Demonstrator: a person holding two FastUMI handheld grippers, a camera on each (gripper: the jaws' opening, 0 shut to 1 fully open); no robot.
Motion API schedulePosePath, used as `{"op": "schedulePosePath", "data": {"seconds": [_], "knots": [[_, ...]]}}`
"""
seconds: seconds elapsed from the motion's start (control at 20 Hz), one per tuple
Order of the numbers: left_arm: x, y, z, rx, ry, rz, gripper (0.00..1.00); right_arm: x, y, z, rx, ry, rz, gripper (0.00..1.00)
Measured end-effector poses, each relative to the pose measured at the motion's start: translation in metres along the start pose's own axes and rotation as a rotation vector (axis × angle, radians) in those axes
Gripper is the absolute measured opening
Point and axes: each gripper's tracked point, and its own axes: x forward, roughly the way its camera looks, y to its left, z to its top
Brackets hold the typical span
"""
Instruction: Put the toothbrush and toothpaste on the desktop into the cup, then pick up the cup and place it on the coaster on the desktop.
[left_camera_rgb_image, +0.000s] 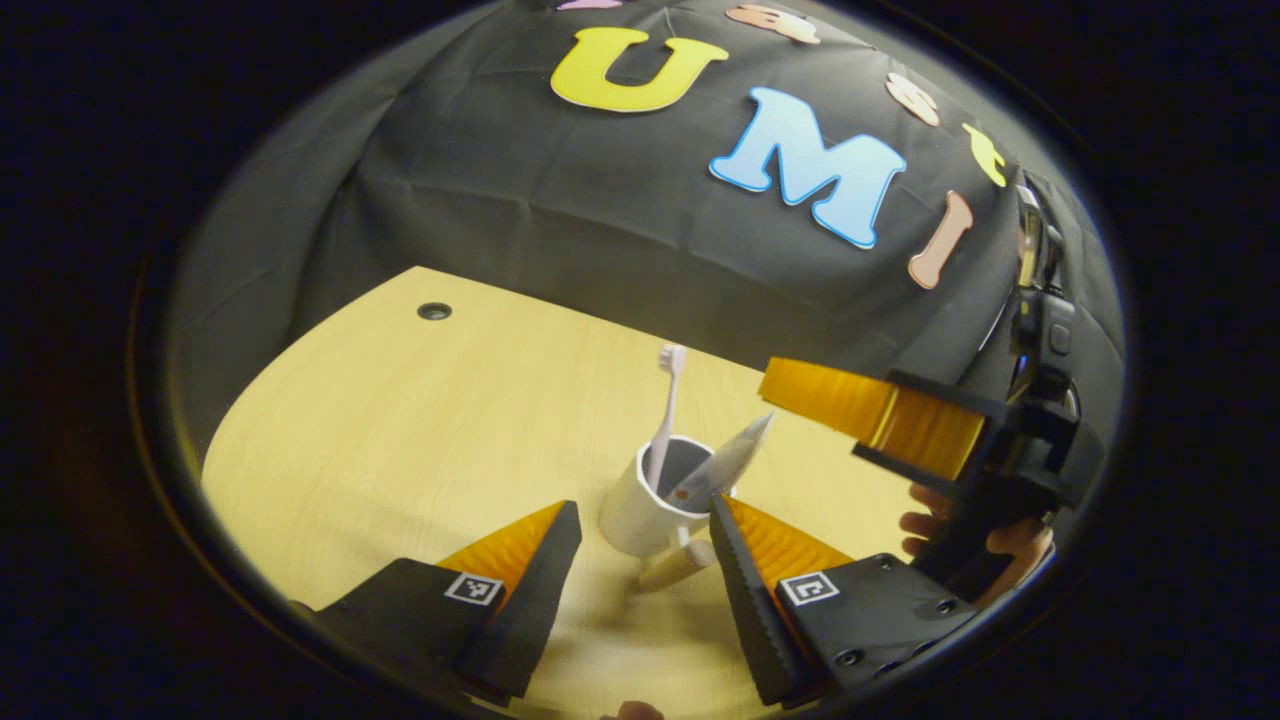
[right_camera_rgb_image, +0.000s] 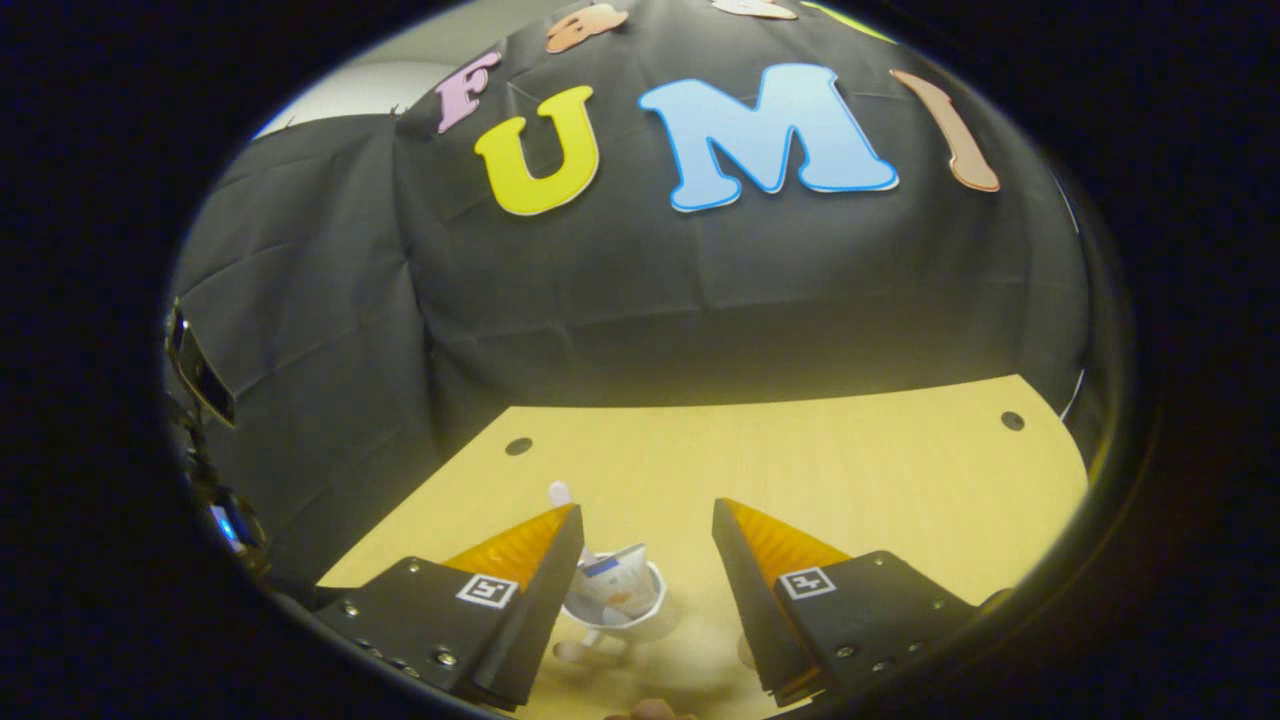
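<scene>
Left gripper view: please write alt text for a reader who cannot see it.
A white cup stands on a wooden desktop, holding a toothbrush and a toothpaste tube. The left gripper, open, frames it; the right gripper hangs above at the right.

A pale wood-grain desk (left_camera_rgb_image: 400, 420) with a rounded edge stands against a black cloth wall (left_camera_rgb_image: 560, 210), seen in the left gripper view. A small dark round hole (left_camera_rgb_image: 434, 311) sits in the desk top near its far corner. The cloth hangs in soft creases and folds, meeting the desk along its back edge. In the right gripper view, the same desk (right_camera_rgb_image: 850, 460) shows two dark round holes, one near the left far corner (right_camera_rgb_image: 518, 446) and one near the right far corner (right_camera_rgb_image: 1012, 421). Above the cloth (right_camera_rgb_image: 640, 290), at upper left, a patch of pale wall (right_camera_rgb_image: 340, 85) appears.
</scene>
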Motion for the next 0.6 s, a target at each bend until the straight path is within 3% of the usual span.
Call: {"op": "schedulePosePath", "data": {"seconds": [0.6], "knots": [[0.042,-0.029,-0.039,0.049,0.155,0.033,0.86,-0.037,-0.075,0.006,-0.013,-0.024,-0.119,0.80]]}}
